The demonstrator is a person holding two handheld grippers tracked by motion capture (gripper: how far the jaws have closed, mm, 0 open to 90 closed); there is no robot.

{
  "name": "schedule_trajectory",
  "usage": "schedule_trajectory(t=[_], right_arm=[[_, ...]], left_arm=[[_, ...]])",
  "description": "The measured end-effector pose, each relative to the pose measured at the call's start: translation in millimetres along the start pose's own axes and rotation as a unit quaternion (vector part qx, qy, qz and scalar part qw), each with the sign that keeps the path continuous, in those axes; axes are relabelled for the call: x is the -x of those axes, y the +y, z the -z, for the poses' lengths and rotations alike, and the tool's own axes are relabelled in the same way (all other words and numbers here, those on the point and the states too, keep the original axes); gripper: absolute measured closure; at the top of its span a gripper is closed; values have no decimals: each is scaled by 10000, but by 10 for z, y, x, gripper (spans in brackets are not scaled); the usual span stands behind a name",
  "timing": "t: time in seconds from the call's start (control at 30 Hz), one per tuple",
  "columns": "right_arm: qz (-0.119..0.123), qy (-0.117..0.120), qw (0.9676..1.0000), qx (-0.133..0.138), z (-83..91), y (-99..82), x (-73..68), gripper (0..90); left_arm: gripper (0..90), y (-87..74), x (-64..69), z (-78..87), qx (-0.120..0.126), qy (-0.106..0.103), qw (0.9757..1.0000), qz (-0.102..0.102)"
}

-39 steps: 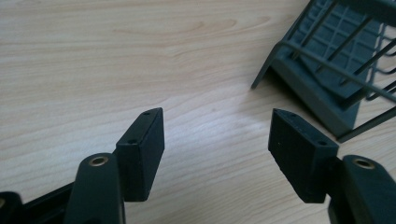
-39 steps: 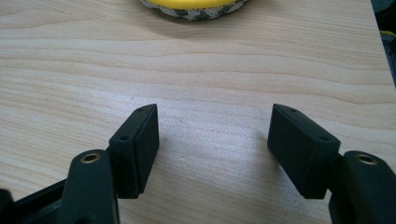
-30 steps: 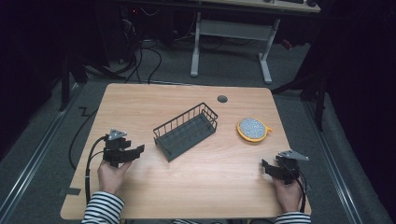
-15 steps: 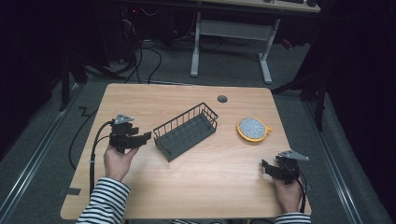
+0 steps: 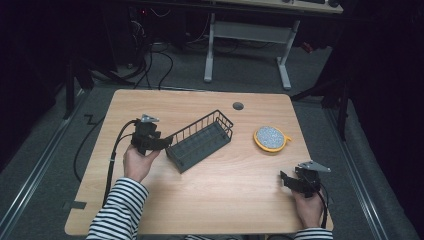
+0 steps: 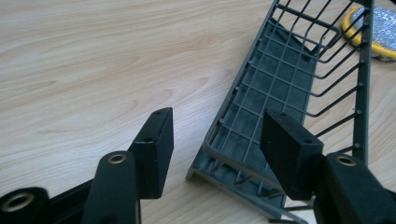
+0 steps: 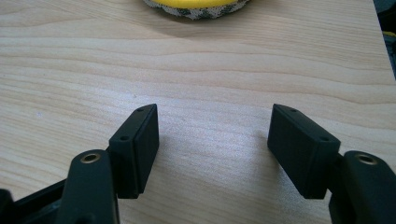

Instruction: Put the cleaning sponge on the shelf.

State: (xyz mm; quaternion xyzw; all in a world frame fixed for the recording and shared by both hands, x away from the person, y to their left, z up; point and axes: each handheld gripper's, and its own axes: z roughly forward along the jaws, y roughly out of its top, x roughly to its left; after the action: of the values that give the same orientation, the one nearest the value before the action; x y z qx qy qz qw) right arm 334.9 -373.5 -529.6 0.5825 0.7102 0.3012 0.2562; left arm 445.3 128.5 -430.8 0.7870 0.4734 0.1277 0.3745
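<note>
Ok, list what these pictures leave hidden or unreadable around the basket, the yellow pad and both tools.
- Wire basket: in the left gripper view its far end runs off the top edge, and the left tool, open, covers its near corner.
- Yellow scouring pad: the right gripper view's top edge cuts it off; the right tool is open over bare table.
- Small dark round thing on the table, high view: too small to identify.

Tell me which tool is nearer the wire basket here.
Left. The left tool is right at the near end of the wire basket, jaws open around its corner. The right tool sits well off near the table's front right edge, closer to the yellow sponge.
</note>
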Motion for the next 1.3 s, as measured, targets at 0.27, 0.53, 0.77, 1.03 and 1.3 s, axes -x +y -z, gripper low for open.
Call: schedule_trajectory(t=[0.27, 0.53, 0.77, 1.03, 1.3], right_arm=[[33, 9, 10000, 7, -1, 0, 3, 341], [19, 27, 10000, 7, 2, -2, 3, 341], [33, 24, 10000, 8, 1, -2, 0, 340], [34, 25, 10000, 4, 2, -2, -2, 340], [26, 33, 10000, 9, 3, -3, 3, 340]], left_arm=[[554, 43, 31, -114, -190, 192, 9993, -243], [650, 41, 25, -211, -383, 141, 9987, -306], [702, 42, 72, -224, -426, 142, 9982, -409], [710, 11, 131, -200, -417, 95, 9981, -436], [713, -42, 236, -180, -344, -9, 9984, -448]])
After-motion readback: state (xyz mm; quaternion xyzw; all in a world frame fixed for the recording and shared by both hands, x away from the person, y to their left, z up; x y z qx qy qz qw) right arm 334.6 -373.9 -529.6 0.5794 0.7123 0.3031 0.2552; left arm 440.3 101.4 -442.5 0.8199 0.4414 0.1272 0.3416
